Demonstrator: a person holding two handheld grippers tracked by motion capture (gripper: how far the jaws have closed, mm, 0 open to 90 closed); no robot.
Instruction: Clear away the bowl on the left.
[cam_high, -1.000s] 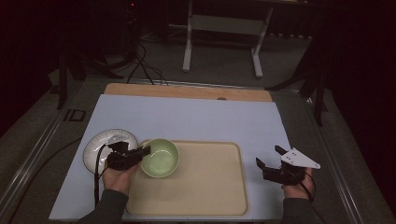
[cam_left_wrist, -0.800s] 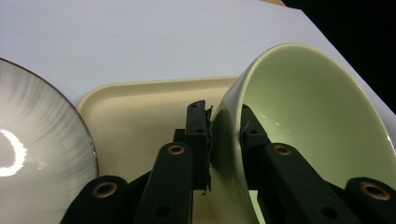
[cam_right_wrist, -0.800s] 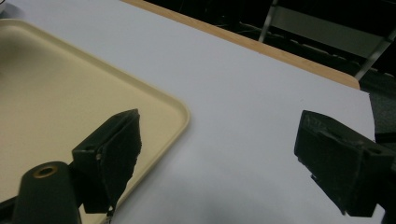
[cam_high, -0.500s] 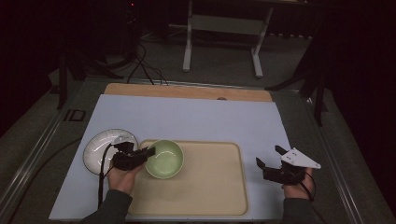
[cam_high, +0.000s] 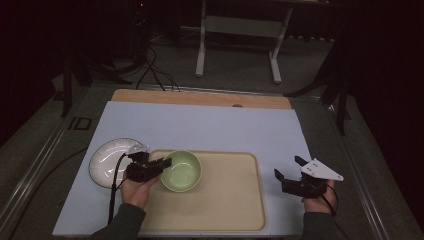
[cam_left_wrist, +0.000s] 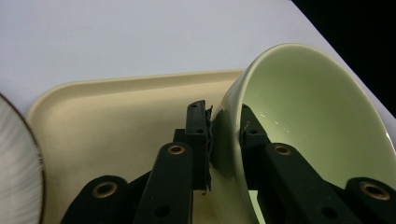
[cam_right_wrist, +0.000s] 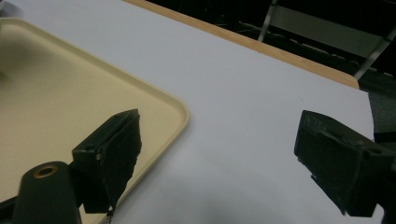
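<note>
A pale green bowl (cam_high: 182, 170) sits over the left part of the beige tray (cam_high: 230, 200). My left gripper (cam_high: 164, 163) is shut on the bowl's left rim; in the left gripper view one jaw presses outside the wall and one inside, with the green bowl (cam_left_wrist: 308, 121) tilted. A white ribbed plate (cam_high: 107, 161) lies on the mat just left of the tray, beside my left hand. My right gripper (cam_high: 289, 168) rests to the right of the tray with its jaws wide apart; in the right gripper view my right gripper (cam_right_wrist: 219, 154) has nothing between them.
The tray (cam_right_wrist: 56, 102) lies on a pale mat (cam_high: 210, 125) over a wooden table (cam_high: 200, 97). Beyond the table's far edge stand a white frame (cam_high: 240, 45) and cables on the floor. The tray's right half is bare.
My left gripper has carried the green bowl a little to the right and toward me over the tray. The right gripper has stayed where it was.
</note>
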